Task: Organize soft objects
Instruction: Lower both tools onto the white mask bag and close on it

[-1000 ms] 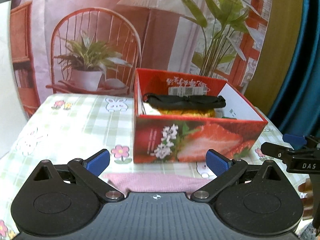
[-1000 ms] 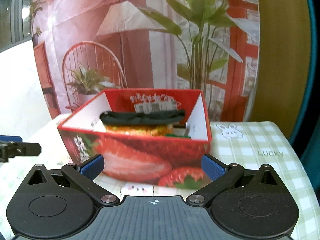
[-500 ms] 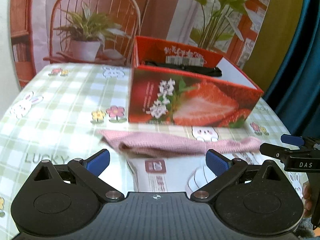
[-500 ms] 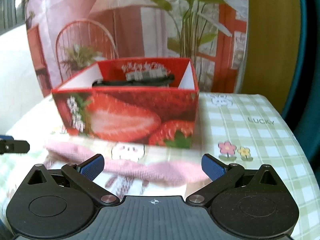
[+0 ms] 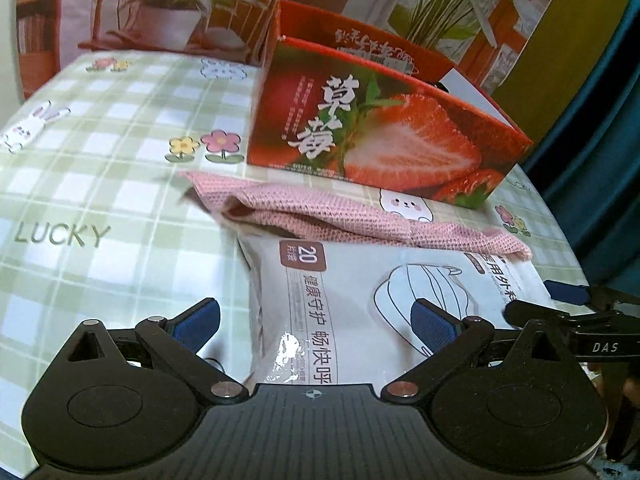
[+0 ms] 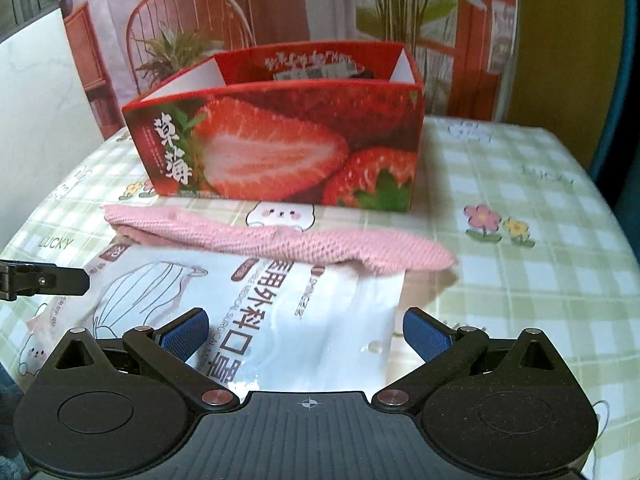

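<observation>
Partly done: dark item already inside strawberry box (image 6: 280,148). Left outside on tablecloth (image 5: 100,184): pink knit cloth (image 6: 276,240), mask pack (image 6: 304,308). Left gripper (image 5: 316,320) and right gripper (image 6: 306,330) both spread wide, empty, poised over pack.

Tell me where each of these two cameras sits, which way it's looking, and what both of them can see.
Left wrist: sits behind the open left gripper, low over the table, facing the mask packet, pink cloth and strawberry box; the right gripper's fingers enter at the right edge.
Right wrist: sits behind the open right gripper, facing the same packet, cloth and box; a left gripper finger enters from the left.
Shared: packet, cloth, box, checked tablecloth, and each other's gripper.
</observation>
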Motion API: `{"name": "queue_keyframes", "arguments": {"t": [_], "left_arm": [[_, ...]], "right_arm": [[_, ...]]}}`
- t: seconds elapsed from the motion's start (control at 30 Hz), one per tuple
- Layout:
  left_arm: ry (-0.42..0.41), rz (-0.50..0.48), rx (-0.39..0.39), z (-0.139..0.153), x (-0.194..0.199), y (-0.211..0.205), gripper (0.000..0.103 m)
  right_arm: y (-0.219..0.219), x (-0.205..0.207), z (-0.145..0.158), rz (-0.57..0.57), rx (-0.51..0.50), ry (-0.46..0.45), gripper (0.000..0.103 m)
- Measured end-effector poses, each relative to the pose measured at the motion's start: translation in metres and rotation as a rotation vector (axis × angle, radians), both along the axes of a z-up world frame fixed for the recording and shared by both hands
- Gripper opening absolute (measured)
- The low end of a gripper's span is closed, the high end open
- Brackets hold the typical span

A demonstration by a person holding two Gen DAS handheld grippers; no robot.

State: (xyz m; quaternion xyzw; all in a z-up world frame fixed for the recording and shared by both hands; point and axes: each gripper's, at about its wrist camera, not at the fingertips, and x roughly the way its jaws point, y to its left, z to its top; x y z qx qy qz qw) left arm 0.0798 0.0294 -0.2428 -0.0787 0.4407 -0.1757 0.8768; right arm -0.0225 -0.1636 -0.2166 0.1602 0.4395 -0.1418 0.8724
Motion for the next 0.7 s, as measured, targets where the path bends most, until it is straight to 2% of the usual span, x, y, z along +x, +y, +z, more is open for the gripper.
{"name": "queue_keyframes", "arguments": {"t": [0.27,0.47,0.7], "left_arm": [[0.066,-0.014,-0.068,-0.019,0.007,0.001,0.090],[0.085,-0.002,-0.091,-0.026,0.010,0.006,0.090],[0.090,0.015,-0.116,-0.030,0.018,0.013,0.089]], "right_arm": [[0.000,0.007,-0.011,0.035,0.067,0.012,0.102],[-0.001,0.013,-0.016,0.077,0.095,0.022,0.102],[-0.003,0.021,-0.017,0.147,0.083,0.036,0.101]]}}
